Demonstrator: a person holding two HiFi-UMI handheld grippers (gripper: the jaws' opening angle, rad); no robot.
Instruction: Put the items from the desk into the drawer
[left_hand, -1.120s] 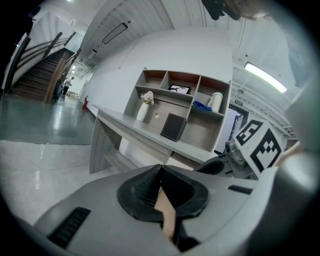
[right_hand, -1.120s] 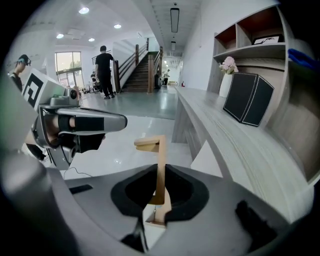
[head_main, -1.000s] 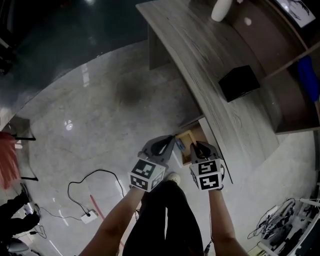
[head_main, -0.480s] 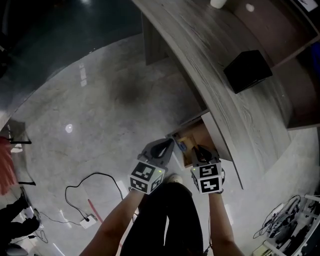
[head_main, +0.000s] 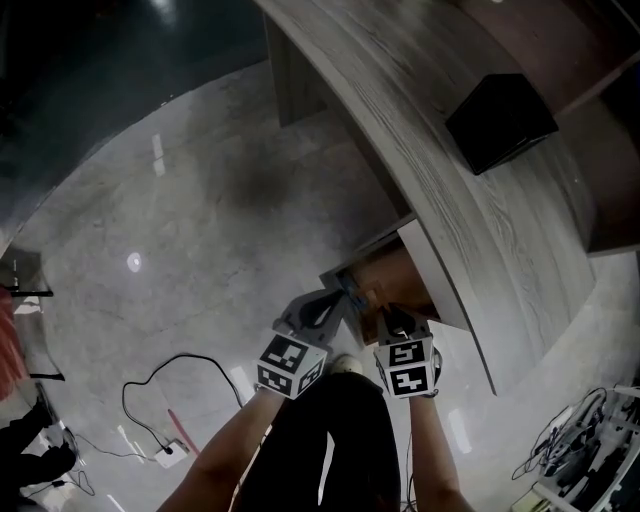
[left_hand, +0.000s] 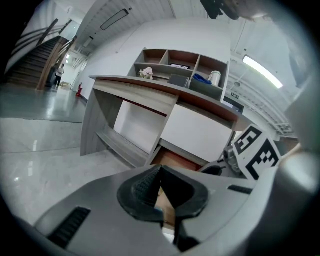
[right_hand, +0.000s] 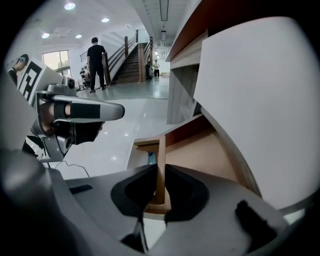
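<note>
Two hand-held grippers sit low in the head view, side by side above the person's legs. The left hand-held gripper (head_main: 336, 300) and the right hand-held gripper (head_main: 390, 314) both point at the open drawer (head_main: 392, 272) under the tabletop (head_main: 440, 170). A black box (head_main: 500, 120) stands on the tabletop, well apart from the drawer. A cable (head_main: 150, 385) lies on the floor (head_main: 200, 200).

In the left gripper view, that gripper's jaws meet at the tips with nothing between them. Past them shows the drawer's brown wood. Higher up, a shelf unit (left_hand: 175, 62) on the tabletop has small things in its compartments. The right one's marker cube (left_hand: 255, 150) is near, at the right.

In the right gripper view, the jaws are clamped on the drawer's upright wooden wall (right_hand: 160, 160). A small blue thing (right_hand: 151, 158) shows just left of that wall. A person (right_hand: 96, 57) stands far off near stairs (right_hand: 131, 65).
</note>
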